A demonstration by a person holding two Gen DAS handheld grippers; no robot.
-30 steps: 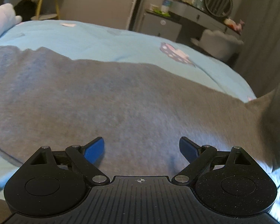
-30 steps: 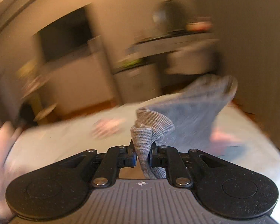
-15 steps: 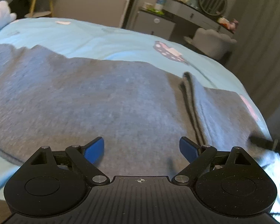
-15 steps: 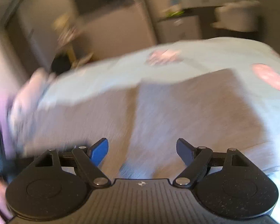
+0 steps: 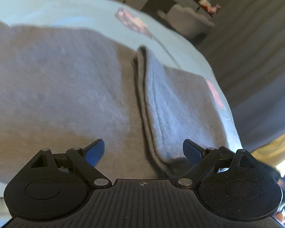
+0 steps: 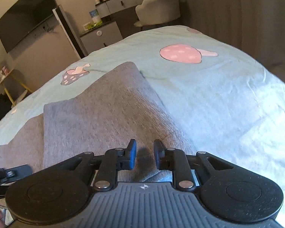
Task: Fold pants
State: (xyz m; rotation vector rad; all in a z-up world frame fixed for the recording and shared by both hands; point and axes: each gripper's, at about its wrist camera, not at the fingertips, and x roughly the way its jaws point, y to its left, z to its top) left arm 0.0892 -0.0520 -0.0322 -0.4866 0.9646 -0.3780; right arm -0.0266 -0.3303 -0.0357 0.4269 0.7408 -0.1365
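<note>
Since a second ago the ribbed cuff end, then pinched and lifted in the right gripper [image 6: 144, 156], has been laid down over the grey pants [image 6: 96, 114] on the bed [image 6: 228, 98]; the jaws let go, and have just been closing again, now narrow with nothing held, only cloth lying under them. Both views have also tipped lower toward the fabric.

From the left camera the pants [image 5: 57, 85] spread across the light blue bedcover with pink mushroom prints; the folded flap [image 5: 180, 102] lies on top at the right, and its dark edge [image 5: 144, 102] runs from the far side of the cloth down to the left gripper [image 5: 143, 151]; this gripper has its jaws wide and holds nothing, poised just above the pants near this edge.

I judge that the flap was laid here to shorten the garment by one fold; the wide left jaws look ready to take the doubled edge, and the nearly closed right jaws may serve to press the layer flat or pinch a corner. Beyond the bed stand a dresser [image 6: 123, 1] and a chair [image 6: 157, 7].
</note>
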